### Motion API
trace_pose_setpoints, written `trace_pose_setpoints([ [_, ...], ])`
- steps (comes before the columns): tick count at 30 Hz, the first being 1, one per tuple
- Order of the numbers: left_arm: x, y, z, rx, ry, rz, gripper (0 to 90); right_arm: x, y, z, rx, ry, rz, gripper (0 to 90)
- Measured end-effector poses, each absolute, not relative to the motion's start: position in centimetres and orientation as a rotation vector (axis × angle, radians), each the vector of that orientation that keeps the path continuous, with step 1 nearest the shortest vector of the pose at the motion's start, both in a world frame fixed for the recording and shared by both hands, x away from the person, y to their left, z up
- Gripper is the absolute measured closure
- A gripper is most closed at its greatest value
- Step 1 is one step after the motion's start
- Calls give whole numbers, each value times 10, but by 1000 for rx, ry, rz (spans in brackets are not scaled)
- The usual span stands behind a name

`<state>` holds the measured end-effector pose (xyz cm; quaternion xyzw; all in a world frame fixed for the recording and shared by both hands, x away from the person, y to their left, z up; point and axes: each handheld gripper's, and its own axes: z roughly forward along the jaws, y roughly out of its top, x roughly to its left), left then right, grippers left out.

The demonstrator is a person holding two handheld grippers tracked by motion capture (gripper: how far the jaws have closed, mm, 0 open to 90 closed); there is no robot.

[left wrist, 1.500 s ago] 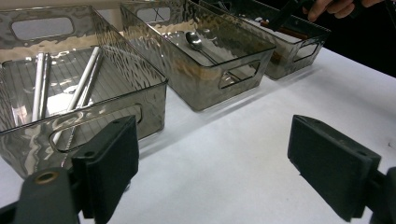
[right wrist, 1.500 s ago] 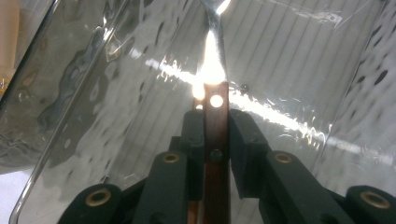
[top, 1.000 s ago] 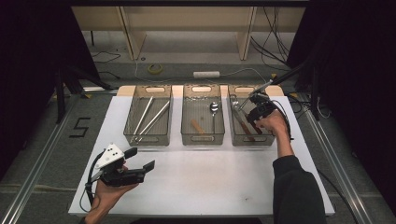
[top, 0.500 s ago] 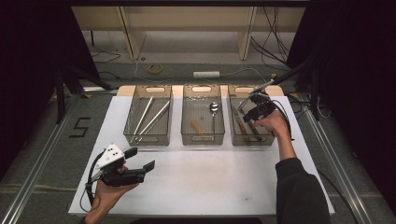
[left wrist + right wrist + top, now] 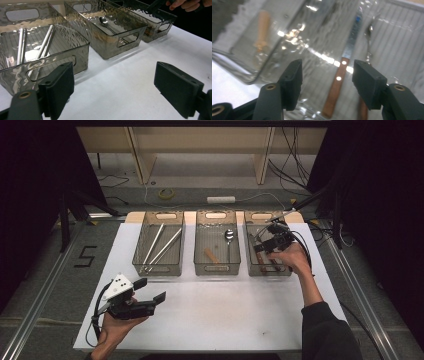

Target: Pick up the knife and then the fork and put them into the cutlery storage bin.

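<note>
— What is hard to make out?
— A blurred wooden handle beside the knife (image 5: 342, 75) is cut off in the right gripper view.
— How many bins are counted?
— Three; the knife lies in the right bin (image 5: 268, 268), beneath the right gripper (image 5: 325, 75), whose jaws have just been opening, nothing held. The left gripper (image 5: 149, 290) is held wide, empty.
— Any writing?
— A "5" (image 5: 86, 256) is marked left of the bins.

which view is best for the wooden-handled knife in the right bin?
Right gripper view: the knife lies close below the open fingers, blade and riveted handle clear. In the high view it is a small dark sliver in the right bin, partly under the right gripper. The left gripper view leaves it unclear.
</note>
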<state>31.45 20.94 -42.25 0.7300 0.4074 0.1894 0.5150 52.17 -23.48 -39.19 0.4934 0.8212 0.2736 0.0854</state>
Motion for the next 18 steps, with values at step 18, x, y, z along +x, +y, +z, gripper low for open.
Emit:
trace_pose_setpoints([
  [18,315,209,-423,1753,981,453,161,454,-218,-382,1304,2414,1061,333],
])
